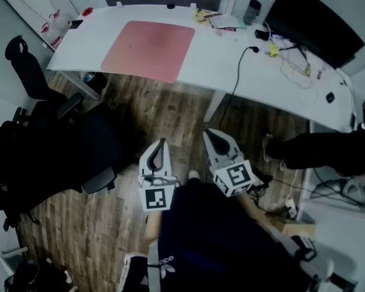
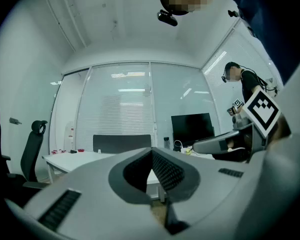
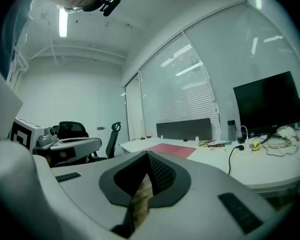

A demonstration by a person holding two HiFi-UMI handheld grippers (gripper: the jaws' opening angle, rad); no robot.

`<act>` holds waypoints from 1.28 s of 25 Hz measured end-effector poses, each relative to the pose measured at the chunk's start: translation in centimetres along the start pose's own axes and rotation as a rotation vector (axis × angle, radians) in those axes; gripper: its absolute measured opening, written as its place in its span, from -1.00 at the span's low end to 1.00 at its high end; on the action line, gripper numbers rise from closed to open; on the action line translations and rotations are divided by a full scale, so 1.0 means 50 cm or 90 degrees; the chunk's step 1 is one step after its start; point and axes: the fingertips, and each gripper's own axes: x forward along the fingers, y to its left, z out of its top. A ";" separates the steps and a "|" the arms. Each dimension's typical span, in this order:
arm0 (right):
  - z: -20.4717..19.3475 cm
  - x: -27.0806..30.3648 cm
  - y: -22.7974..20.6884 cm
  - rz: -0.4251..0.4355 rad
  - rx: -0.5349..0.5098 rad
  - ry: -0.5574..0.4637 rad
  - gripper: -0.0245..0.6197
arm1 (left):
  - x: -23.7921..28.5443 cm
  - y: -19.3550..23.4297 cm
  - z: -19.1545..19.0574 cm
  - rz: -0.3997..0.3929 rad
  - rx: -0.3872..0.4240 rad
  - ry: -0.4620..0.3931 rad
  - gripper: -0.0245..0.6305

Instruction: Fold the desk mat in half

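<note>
While desk mat (image 1: 149,49) lies flat and fully spread on white desk (image 1: 231,66), no fold started, no edge lifted. Left gripper (image 1: 162,143) and right gripper (image 1: 209,134) both hang over wood floor (image 1: 170,108), well apart from desk. Jaws of each pressed together, nothing between them. Judgement: whole task left; approach desk, grip one mat edge, carry it over to opposite edge.

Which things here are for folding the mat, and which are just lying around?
For the job:
- pink desk mat, lying flat on the white desk
- left tool and right tool, both shut and empty, away from the desk

Just lying about:
- black bottle
- papers
- black cable
- monitor
- office chair
</note>
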 end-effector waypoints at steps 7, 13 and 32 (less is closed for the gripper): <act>-0.002 -0.002 0.003 0.011 -0.003 -0.003 -0.92 | 0.001 -0.009 0.001 -0.003 0.008 -0.005 -0.92; 0.002 -0.002 0.007 0.021 -0.004 -0.008 -0.92 | -0.001 -0.012 0.002 0.001 0.007 -0.007 -0.92; -0.030 -0.001 0.004 0.051 0.017 0.006 -0.91 | -0.019 -0.026 -0.027 0.027 -0.028 0.009 -0.92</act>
